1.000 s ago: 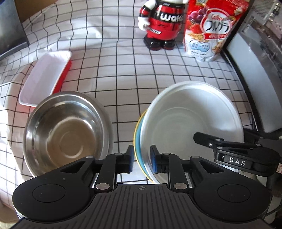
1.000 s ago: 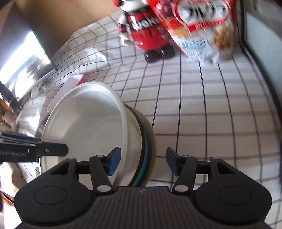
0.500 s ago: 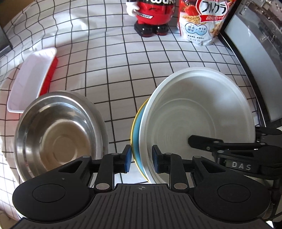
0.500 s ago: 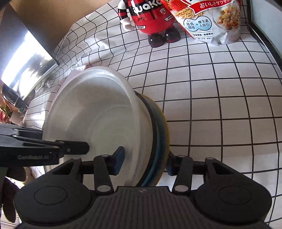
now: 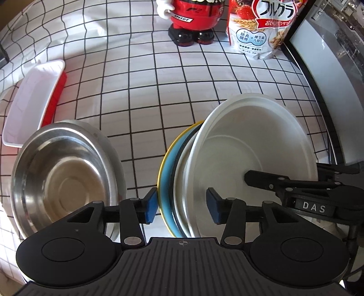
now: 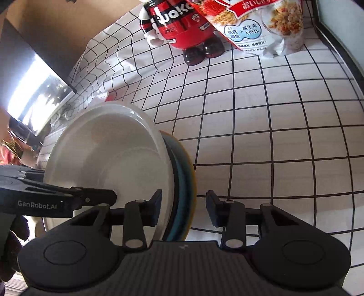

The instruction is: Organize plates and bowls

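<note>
A: How do the grippers stand?

B: The left gripper (image 5: 182,206) is parted wide, its blue pads on either side of the plate stack's edge; the left pad looks to touch the yellow plate (image 5: 162,173), the right pad stands clear of the white bowl (image 5: 254,159). The right gripper (image 6: 183,209) is parted wide too, straddling the stack's opposite edge; its left pad lies against the white bowl's inside, its right pad is apart from the yellow rim. I cannot tell whether either bears the weight.

A: And the stack?

B: It stands tilted on edge over the table (image 5: 141,91): white bowl in front, a dark and a blue plate (image 5: 167,168) behind, yellow at the back.

A: Around the stack?

B: Just left, a steel bowl (image 5: 63,173); beyond that, a red-and-white tray (image 5: 31,102). Far behind the stack, a red figure (image 5: 193,20) and a cereal bag (image 5: 261,29).
</note>
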### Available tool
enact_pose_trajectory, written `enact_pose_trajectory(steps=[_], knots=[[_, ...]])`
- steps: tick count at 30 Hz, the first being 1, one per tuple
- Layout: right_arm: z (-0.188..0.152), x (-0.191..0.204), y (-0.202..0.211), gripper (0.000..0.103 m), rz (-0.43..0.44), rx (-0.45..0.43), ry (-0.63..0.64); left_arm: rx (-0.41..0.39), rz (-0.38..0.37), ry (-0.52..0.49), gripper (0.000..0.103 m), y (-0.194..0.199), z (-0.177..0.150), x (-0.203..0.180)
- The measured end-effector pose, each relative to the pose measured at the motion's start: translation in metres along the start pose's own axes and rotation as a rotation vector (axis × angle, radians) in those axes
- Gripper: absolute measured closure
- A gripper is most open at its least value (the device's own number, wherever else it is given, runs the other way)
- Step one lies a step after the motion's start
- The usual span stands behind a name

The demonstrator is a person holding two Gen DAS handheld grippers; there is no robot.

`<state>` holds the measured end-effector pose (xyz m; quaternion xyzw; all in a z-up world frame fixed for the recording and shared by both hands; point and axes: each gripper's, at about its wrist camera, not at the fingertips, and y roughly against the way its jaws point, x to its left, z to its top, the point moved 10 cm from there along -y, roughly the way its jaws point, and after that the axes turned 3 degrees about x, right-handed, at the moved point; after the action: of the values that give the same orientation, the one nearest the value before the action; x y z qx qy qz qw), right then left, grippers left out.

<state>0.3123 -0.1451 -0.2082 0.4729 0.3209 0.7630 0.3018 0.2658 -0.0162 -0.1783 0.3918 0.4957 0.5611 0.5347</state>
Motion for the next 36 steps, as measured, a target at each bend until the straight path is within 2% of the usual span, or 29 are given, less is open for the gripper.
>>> enact_pose_trajectory(steps=[7,10,13,17,20,27,36], knots=[[-0.004,0.005,-0.007,0.062,0.063,0.044,-0.063,0.004,0.034,-0.031,0.051,0.000,0.006,-0.008],[-0.002,0.009,-0.011,0.055,0.073,0.054,-0.090,0.018,0.039,-0.037,0.049,-0.002,0.008,-0.010],[0.000,0.010,-0.015,0.054,0.082,0.072,-0.105,0.050,0.021,-0.028,0.047,-0.005,0.010,-0.007],[0.000,0.010,-0.020,0.054,0.097,0.098,-0.120,0.105,-0.031,0.035,0.051,-0.010,0.010,0.007],[-0.001,0.010,-0.021,0.054,0.108,0.102,-0.125,0.106,-0.040,0.023,0.053,-0.008,0.009,0.008],[-0.004,0.012,-0.020,0.054,0.110,0.114,-0.162,0.105,-0.002,-0.051,0.050,-0.011,0.010,0.002],[-0.011,0.009,-0.020,0.054,0.124,0.110,-0.234,0.105,0.007,-0.066,0.049,-0.016,0.010,0.002]])
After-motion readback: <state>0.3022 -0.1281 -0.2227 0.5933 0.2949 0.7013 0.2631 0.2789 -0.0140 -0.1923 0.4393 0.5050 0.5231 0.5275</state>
